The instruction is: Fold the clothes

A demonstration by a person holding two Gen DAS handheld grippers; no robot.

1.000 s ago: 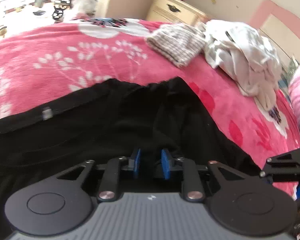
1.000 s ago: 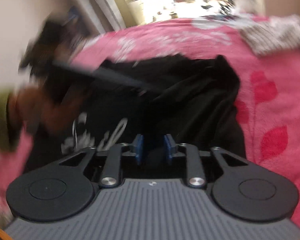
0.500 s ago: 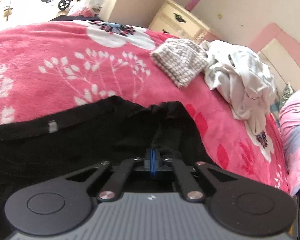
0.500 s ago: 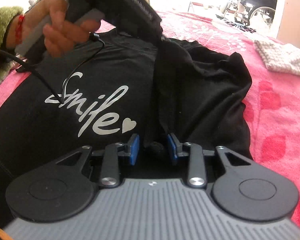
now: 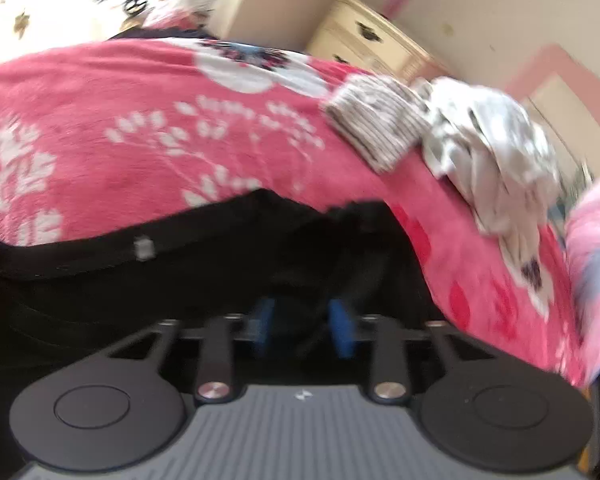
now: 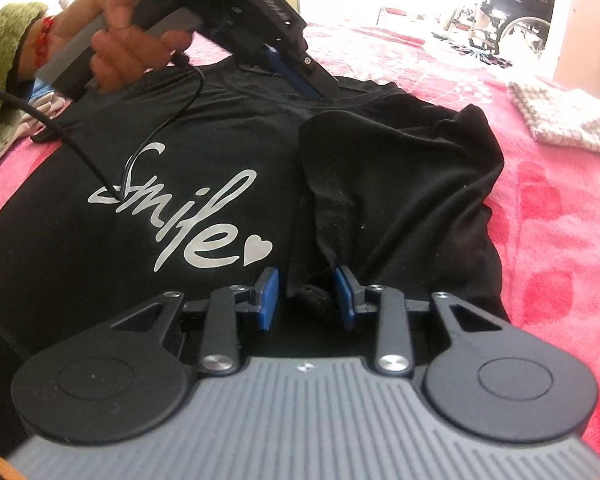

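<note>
Nearest in the right wrist view, the right gripper (image 6: 307, 298) has its fingers spread apart, a bunched end of the folded-in sleeve (image 6: 380, 184) lying loose in the gap, not pinched. The black T-shirt (image 6: 160, 152) lies print-up on the bed (image 6: 560, 220), its "Smile" lettering left of those fingers and its collar at the far end, so the long axis runs straight away from the right gripper. The sleeve flap lies over the body on the shirt's right side, making a straight edge there; beyond that edge is bare pink blanket with open room.

Farther off, at the collar, the left gripper (image 5: 302, 326) also has its fingers released, black cloth between and under them but not gripped. The left hand (image 6: 116, 40) holds it low over the neckline. So the left is nearer the collar, the right nearer the sleeve end.

Past the shirt lie a folded striped garment (image 5: 374, 122) and a crumpled white heap (image 5: 496, 148), well apart from it.
</note>
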